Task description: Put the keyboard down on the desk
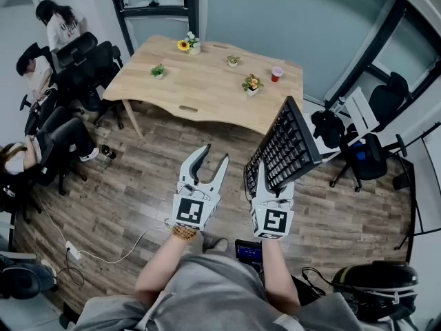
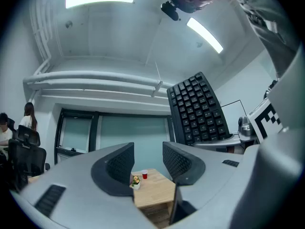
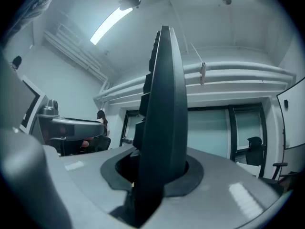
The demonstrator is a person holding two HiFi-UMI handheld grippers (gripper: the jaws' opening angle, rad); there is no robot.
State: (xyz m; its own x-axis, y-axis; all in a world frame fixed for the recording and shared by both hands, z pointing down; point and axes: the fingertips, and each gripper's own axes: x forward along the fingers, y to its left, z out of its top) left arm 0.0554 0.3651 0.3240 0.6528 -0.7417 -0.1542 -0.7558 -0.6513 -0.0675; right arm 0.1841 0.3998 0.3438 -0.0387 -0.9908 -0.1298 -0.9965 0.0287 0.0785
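A black keyboard point(image 1: 284, 147) stands on edge in the air, tilted up and to the right, with my right gripper point(image 1: 267, 185) shut on its near end. In the right gripper view the keyboard point(image 3: 162, 128) fills the middle, seen edge-on between the jaws. My left gripper point(image 1: 207, 163) hangs beside it at the left, open and empty; in its own view the fingers point(image 2: 119, 163) frame only the far desk point(image 2: 155, 192), with the keyboard point(image 2: 198, 109) to the upper right. The wooden desk point(image 1: 207, 81) lies ahead, well beyond both grippers.
On the desk stand small potted plants point(image 1: 251, 84), a sunflower pot point(image 1: 187, 44) and a red cup point(image 1: 276, 73). Office chairs point(image 1: 83, 64) and seated people point(image 1: 58, 21) are at the left; more chairs point(image 1: 362, 150) at the right. Cables point(image 1: 103, 250) run on the wood floor.
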